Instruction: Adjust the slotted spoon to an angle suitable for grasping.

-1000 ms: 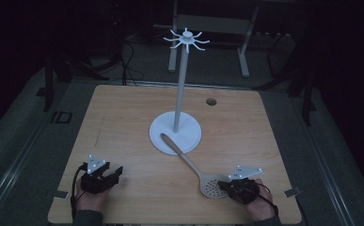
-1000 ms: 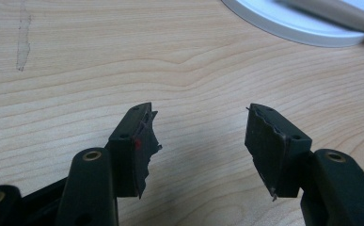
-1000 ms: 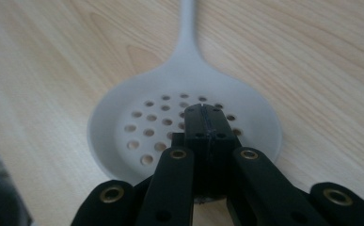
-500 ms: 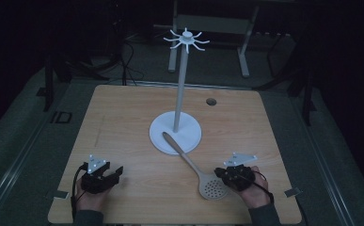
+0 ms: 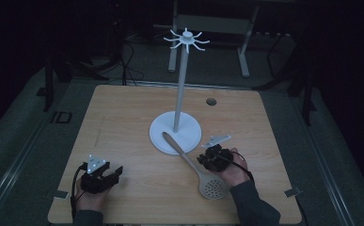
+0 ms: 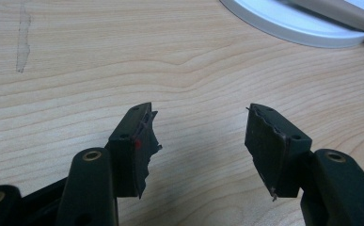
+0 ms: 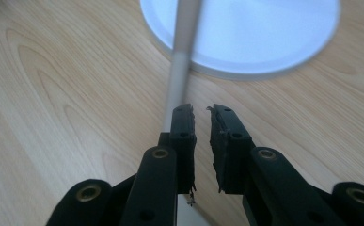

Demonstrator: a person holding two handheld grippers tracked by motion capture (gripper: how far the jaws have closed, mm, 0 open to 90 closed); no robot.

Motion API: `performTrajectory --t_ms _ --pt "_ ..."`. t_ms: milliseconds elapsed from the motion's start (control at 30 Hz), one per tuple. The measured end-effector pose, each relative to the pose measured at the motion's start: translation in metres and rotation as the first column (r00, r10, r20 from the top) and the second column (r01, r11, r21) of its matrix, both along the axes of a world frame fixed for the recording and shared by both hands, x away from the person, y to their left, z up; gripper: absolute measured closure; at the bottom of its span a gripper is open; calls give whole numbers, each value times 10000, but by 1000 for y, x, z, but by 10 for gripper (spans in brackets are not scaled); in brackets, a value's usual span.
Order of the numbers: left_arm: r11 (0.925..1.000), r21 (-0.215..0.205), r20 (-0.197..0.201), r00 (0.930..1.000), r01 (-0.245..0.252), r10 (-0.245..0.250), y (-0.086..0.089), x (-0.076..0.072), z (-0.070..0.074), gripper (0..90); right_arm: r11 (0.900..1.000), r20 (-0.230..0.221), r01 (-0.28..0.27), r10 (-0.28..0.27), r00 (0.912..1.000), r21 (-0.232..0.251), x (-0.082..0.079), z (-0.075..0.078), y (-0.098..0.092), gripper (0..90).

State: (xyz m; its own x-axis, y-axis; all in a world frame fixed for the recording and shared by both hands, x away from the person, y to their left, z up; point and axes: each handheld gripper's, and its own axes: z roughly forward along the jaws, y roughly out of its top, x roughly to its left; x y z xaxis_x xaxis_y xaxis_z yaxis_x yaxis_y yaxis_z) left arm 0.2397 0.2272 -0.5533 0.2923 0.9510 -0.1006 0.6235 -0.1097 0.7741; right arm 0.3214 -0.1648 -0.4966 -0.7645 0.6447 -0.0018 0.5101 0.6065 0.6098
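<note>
Wood-grain table (image 5: 123, 117) carries a white utensil stand (image 5: 178, 89), its round base (image 5: 170, 136) near the middle of the top and its pole rising to a ring of hooks (image 5: 186, 39); a slotted spoon (image 5: 193, 167) lies slantwise in front of it, the handle end resting on the base rim, the perforated bowl (image 5: 212, 188) flat on the wood toward the person's edge. Right gripper (image 5: 207, 160) sits just beside the spoon handle, about midway along it, held by the right hand (image 5: 233, 170); in the right gripper view its jaws stand narrow, a thin slit between the pads (image 7: 222, 141), nothing caught in that slit; the handle (image 7: 177, 75) runs along the outer side of one jaw, possibly touching it, though the blur makes contact hard to judge; the stand's base (image 7: 245, 33) lies just ahead. Left gripper (image 5: 111, 175) rests low over the near left part of the table, well apart from the spoon, in the left hand (image 5: 92, 195); its jaws are spread wide over bare wood in the left gripper view (image 6: 201, 141), with the base rim (image 6: 288, 26) at the upper right of that view. A small round hole (image 5: 211, 101) shows in the table's far right part.
</note>
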Motion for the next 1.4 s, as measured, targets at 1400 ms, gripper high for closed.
performTrajectory --t_ms 1400 --pt "10000 -14 16 10000 -39 39 1 0 0 427 9881 -1397 -93 -124 9901 -1535 38 -23 31 705"
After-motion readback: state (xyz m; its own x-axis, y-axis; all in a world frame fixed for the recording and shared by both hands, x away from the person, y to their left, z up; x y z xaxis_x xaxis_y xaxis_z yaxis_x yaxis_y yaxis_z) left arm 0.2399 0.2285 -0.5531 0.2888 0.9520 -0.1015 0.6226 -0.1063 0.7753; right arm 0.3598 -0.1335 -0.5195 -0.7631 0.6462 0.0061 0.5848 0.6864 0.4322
